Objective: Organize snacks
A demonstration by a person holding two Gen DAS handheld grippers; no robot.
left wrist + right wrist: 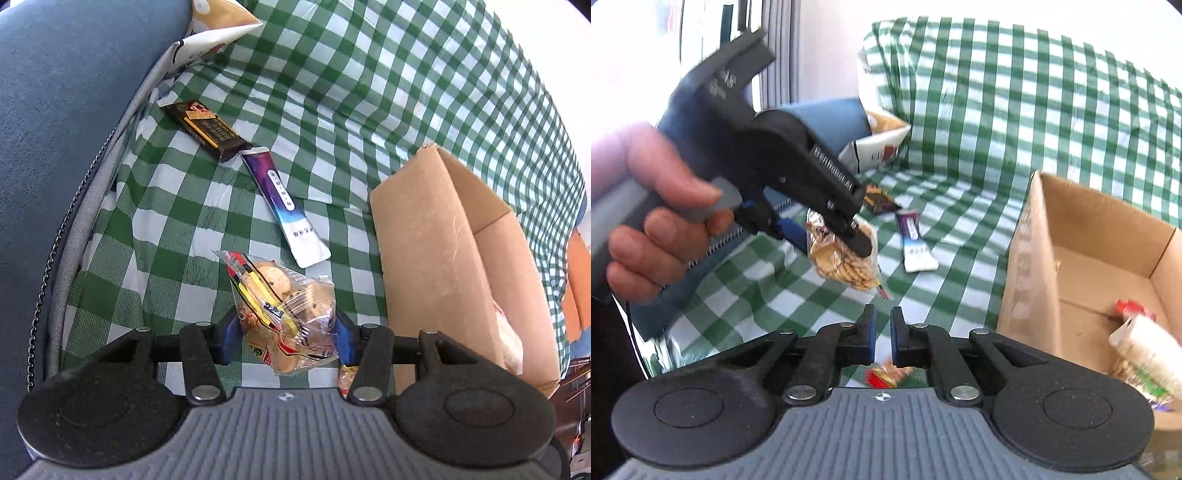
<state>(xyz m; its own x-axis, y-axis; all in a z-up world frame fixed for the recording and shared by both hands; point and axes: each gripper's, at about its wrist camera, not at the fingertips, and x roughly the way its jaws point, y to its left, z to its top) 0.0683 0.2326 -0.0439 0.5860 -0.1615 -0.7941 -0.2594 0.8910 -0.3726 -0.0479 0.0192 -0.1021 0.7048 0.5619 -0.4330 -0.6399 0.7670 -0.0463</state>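
- A clear cookie packet (286, 314) with red and yellow print hangs between the blue pads (229, 338) of the left gripper (282, 332), which is clamped on it from both sides; round biscuits show through the wrapper.
- From the right wrist view the same packet (842, 258) is lifted clear of the checked cloth, pinched by the left gripper (849, 236), and a person's hand (661, 214) wraps the grey handle of that tool.
- The right gripper (882, 332) has its jaws drawn almost together with only a thin slit between the pads; nothing is pinched between them, though a bit of red and yellow wrapper shows below, behind the jaws.
- On the green-and-white checked cloth (369, 92), just beyond the held packet, lies a purple-and-white stick sachet (286, 206), and touching its far end is a dark bar wrapper (205, 127) with gold print.
- Further back, at the cloth's edge, a white and tan snack bag (218, 33) leans against a blue cushion (74, 92).
- To the right of the packet stands an open cardboard box (428, 236), its flaps up.
- Inside the box (1082, 229), in the right wrist view, rests a pale wrapped snack (1145, 347) with a red-topped item (1130, 306) just behind it.
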